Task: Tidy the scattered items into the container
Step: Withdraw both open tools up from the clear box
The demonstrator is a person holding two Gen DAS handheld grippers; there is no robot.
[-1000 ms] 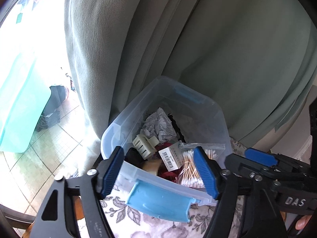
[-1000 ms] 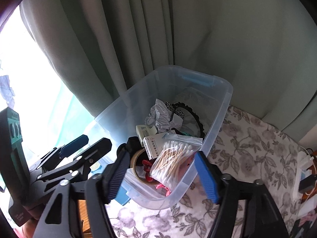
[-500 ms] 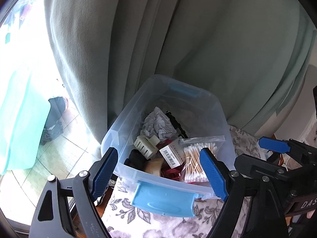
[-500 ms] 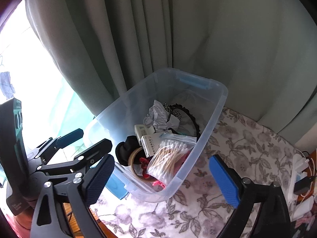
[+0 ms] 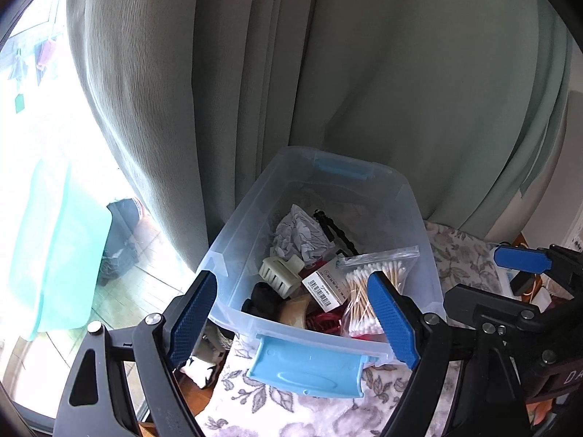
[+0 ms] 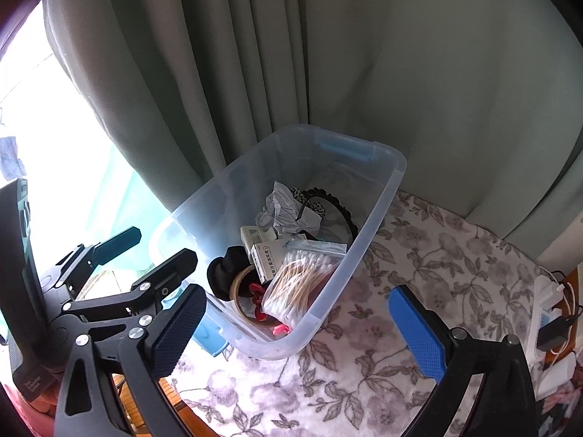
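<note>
Nearest us, our right gripper (image 6: pixel 304 327) has its fingers spread as wide as they go with nothing between them, hanging over the flowered cloth (image 6: pixel 419 255) just short of the bin (image 6: pixel 386 196). Our left gripper (image 5: pixel 295 313) is also open and empty, its pads framing the bin's near end above the blue latch (image 5: pixel 309 367). Ahead and below both sets of fingers, the bag of cotton swabs (image 6: pixel 302 280) lies inside the bin at its near end, resting on a roll of tape (image 6: pixel 242 291) and some red clips (image 6: pixel 260 300), beside a small barcoded box (image 5: pixel 326 286), a cream hair claw (image 5: pixel 278 271) and a black scrunchie (image 6: pixel 227 269). The bag's long axis runs roughly along the bin, slanting away from us toward the far wall. Farther in sit a crumpled paper (image 5: pixel 300 233) and a dark headband (image 6: pixel 335 207), with the curtain (image 5: pixel 328 73) behind. Both grippers stand about equally near the bin, left at the latch end and right at the long side, so we judge neither has more to do there. The bare cloth we can see holds no loose item, and any next pick would lie to the right, where a power strip (image 6: pixel 546 313) sits at the edge.
</note>
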